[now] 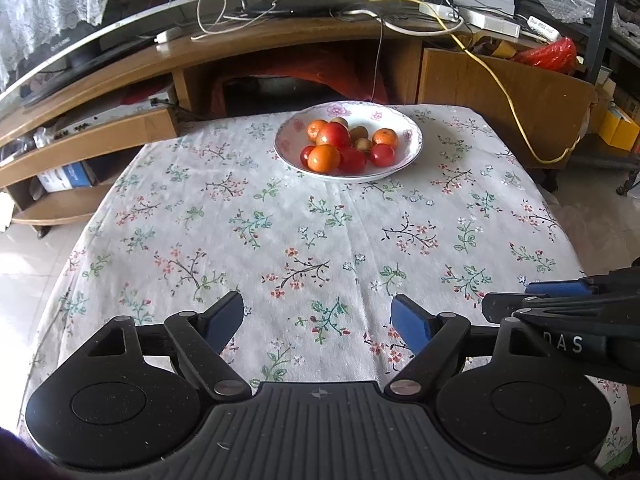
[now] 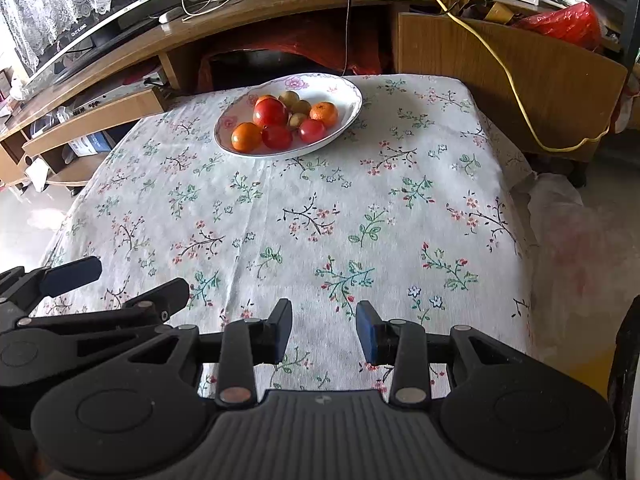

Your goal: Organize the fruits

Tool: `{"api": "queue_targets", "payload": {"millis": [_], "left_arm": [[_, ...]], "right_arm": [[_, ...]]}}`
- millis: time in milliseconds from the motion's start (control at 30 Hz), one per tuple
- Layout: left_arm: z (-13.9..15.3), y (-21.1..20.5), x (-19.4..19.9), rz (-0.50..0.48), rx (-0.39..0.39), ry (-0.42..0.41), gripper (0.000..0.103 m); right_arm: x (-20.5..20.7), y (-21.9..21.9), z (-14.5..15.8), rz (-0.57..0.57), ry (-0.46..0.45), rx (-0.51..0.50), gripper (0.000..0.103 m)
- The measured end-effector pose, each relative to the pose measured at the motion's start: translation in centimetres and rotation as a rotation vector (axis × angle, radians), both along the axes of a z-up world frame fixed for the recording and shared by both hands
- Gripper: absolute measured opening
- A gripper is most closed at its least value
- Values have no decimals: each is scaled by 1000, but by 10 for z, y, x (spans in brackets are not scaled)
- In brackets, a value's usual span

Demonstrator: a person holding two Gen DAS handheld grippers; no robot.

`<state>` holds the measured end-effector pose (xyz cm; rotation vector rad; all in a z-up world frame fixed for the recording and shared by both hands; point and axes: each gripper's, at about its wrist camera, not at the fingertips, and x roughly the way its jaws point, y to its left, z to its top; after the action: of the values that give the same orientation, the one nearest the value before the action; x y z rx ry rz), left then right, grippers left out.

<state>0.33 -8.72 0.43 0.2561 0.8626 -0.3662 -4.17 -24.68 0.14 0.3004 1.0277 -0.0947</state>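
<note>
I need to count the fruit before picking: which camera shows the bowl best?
The left wrist view: the bowl sits near centre, seen almost straight on, with the fruit spread apart. The right wrist view shows the same bowl from the side, left of centre, its fruit overlapping more.

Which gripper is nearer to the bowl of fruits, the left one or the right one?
Neither clearly. The left gripper and the right gripper both hang over the near part of the table, jaws open and empty, well short of the bowl at the far edge.
</note>
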Motion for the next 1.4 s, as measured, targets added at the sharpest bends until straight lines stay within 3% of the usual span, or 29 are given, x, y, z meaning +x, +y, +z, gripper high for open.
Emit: {"api": "queue_targets", "payload": {"millis": [600,733,967,1233,1400], "left_arm": [[1,4,-7,4,-38,8,82],[1,5,-7,-3,-66,23,75],[-1,5,-7,-8,-73,36,72],[1,4,-11,-42,-46,-36,72],[2,5,-11,-34,-53,-54,76]], "right_arm": [[-7,0,2,2,-10,4,36],[-7,1,3,7,-16,10,36],[-6,2,2,19,-9,14,35],[-6,3,1,22,-11,19,35],[-5,1,2,14,-18,26,36]]}}
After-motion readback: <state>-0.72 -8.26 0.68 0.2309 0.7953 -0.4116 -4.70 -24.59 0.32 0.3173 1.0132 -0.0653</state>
